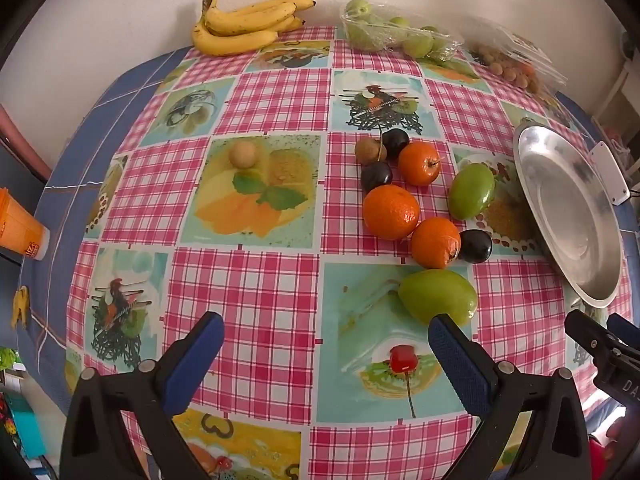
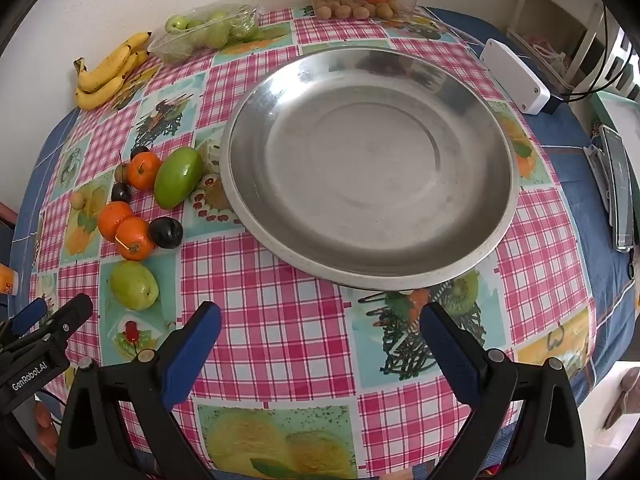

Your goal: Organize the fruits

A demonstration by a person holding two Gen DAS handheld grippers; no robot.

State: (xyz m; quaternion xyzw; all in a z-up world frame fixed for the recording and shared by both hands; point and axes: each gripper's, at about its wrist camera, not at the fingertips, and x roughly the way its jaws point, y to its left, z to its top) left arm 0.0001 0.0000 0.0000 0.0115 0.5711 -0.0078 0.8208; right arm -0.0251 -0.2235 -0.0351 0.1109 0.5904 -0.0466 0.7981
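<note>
With both tools, left [image 1: 324,344] and right [image 2: 320,336], spread wide and empty above the table [image 2: 280,320], we should lower squarely over the nearest green fruit [image 1: 438,296], left of the bare metal dish [image 2: 372,168].

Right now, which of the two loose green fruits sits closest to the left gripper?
The near green fruit, just beyond the left gripper, its right finger overlapping it in view. The other green fruit lies farther back, beside the metal plate.
</note>
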